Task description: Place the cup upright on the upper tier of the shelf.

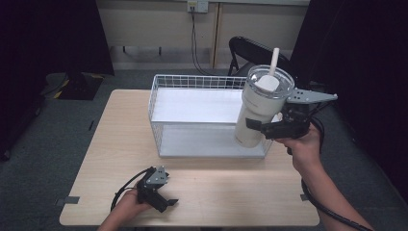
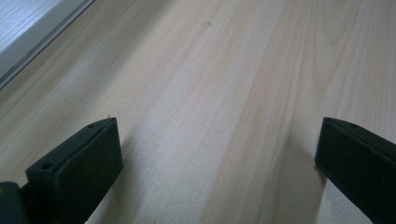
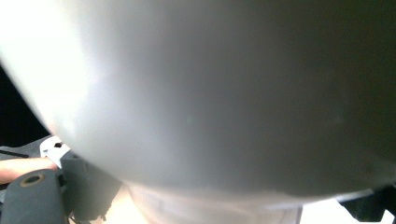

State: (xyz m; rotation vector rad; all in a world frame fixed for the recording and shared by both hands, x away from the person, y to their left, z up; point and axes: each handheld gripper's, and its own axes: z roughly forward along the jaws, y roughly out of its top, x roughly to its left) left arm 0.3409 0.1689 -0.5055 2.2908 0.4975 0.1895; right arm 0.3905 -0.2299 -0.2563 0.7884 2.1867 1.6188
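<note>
Tumbler (image 1: 257, 113): one only, a white insulated cup with a clear lid (image 1: 269, 79) and a single straw (image 1: 274, 61), held aloft at the right of the high view over the right end of the white wire basket (image 1: 192, 82). Your right tool (image 1: 263, 128) is clamped on its lower body, jaws pressed to either side; in the right gripper view the pale wall (image 3: 210, 93) looms close and blurred. Treat it as stiff and smooth-walled, so likely slippery, and top-heavy if there is drink inside; whether it is full cannot be told. The narrower lower body you have hold of looks the best place to grip. Keep it upright, since the lid may not seal around the straw.

Outward: one basket, two tiers by the look of it, standing on the light wooden surface (image 1: 231, 192). Your left tool (image 1: 166, 202) rests at the lower left of the high view, jaws wide apart and holding nothing, bare wood (image 2: 210, 116) between them. One folding chair (image 1: 250, 50) stands beyond.
</note>
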